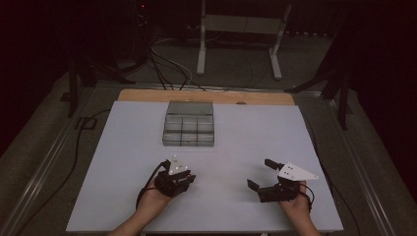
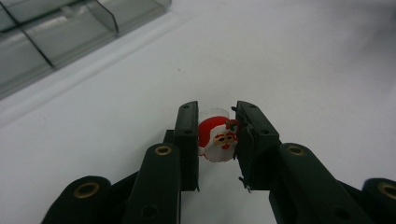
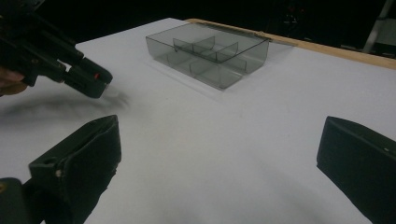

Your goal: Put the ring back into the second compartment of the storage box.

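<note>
A small red-and-white Santa Claus face figure on a clear plastic ring (image 2: 217, 139) sits pinched between the two black jaws of the left hand-held gripper (image 2: 216, 140), which is closed on it from both sides. In the left gripper view the trinket hangs just above the white table (image 2: 303, 70); whether its lower edge touches the surface cannot be told. In the high view the left hand-held gripper (image 1: 183, 173) is held low over the near left part of the table, the person's hand behind it, well short of the smoky clear plastic organiser box with divided compartments (image 1: 189, 124) that stands toward the far middle of the table. All compartments that can be made out look empty.

The right hand-held gripper (image 1: 260, 174) waits over the near right part of the table with its jaws spread wide and nothing between them; its own view looks across bare white surface to the organiser box (image 3: 210, 51) and to the left hand-held gripper (image 3: 88, 79) beside it.

The step in hand appears to be the carry: the Santa ring is grasped and ready to travel. The next move likely calls for lifting it clear, taking it forward over the box's near wall, centring it above one compartment and only then easing the jaws apart, since the piece is small and light enough to bounce out.
</note>
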Motion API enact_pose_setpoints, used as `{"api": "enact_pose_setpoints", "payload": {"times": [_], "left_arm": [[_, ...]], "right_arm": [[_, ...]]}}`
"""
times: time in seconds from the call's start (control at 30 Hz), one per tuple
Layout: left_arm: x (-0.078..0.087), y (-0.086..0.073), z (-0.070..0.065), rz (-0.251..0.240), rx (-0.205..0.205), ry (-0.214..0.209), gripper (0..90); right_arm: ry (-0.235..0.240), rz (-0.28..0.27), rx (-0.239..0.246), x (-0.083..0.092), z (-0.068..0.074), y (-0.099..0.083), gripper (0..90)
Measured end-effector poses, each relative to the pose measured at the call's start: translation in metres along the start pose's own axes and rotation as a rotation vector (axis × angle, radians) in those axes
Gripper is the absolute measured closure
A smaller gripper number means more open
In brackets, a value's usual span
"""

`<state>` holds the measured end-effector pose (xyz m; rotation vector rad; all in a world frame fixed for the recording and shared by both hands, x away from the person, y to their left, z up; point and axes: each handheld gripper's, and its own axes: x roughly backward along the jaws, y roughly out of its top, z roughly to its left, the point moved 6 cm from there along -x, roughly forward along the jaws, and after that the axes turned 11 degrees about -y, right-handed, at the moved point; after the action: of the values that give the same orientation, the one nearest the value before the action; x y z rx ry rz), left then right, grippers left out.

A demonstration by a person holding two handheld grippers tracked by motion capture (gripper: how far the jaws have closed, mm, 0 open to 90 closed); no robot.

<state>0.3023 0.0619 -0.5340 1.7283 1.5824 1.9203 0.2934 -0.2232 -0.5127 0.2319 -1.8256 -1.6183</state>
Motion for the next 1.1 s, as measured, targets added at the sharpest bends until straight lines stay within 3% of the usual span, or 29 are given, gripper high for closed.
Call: {"api": "enact_pose_setpoints", "payload": {"times": [0.83,1.1], "left_arm": [[0.016,0.025,0.036,-0.056,0.020,0.037,73.2],[0.020,0.035,0.047,-0.052,0.018,0.041,73.1]], "right_arm": [[-0.003,0.001,0.000,0.000,-0.001,0.000,0.0],[-0.005,-0.002,-0.002,0.001,-0.001,0.000,0.0]]}}
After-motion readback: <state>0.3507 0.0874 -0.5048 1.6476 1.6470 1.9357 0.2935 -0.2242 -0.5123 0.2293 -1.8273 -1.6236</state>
